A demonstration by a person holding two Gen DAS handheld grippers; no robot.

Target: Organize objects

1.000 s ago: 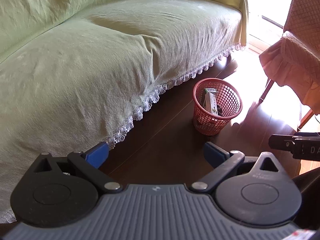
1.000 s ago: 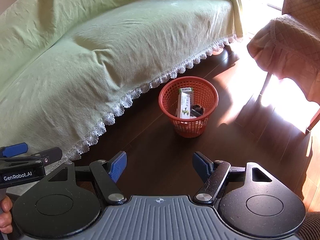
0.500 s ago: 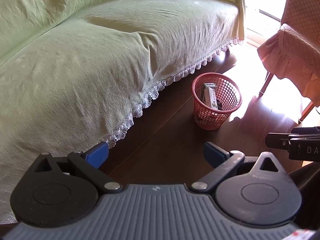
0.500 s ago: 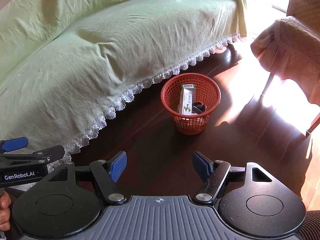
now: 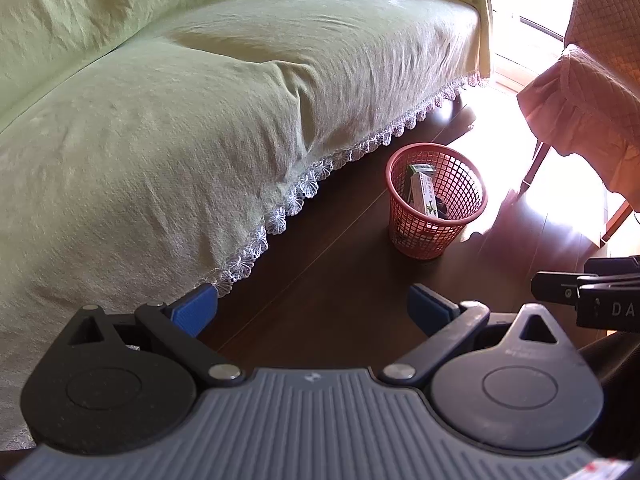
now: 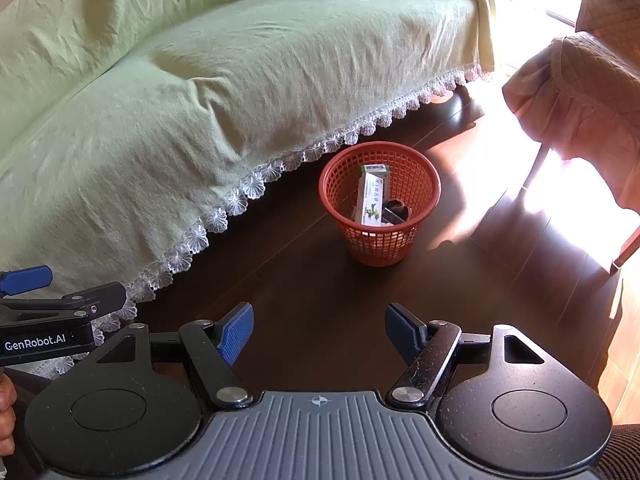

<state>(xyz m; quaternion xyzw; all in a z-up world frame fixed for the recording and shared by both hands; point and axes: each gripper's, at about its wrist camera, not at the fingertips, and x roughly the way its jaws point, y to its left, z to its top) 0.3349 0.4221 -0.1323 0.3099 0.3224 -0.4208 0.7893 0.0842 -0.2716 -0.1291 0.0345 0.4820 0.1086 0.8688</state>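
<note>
Red mesh basket (image 6: 380,204) on dark wood floor beside green sofa (image 6: 200,92), holding white-green box (image 6: 374,196), perhaps dark item too. Left gripper (image 5: 312,312), right gripper (image 6: 318,330) both spread, empty. Step: between pickups; next needs finding loose item

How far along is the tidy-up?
Done, by the look of it: a green-and-white box and a dark item sit in the red basket. In hand: nothing; left gripper and right gripper are open and empty. Left: no loose items visible on sofa or floor.
</note>
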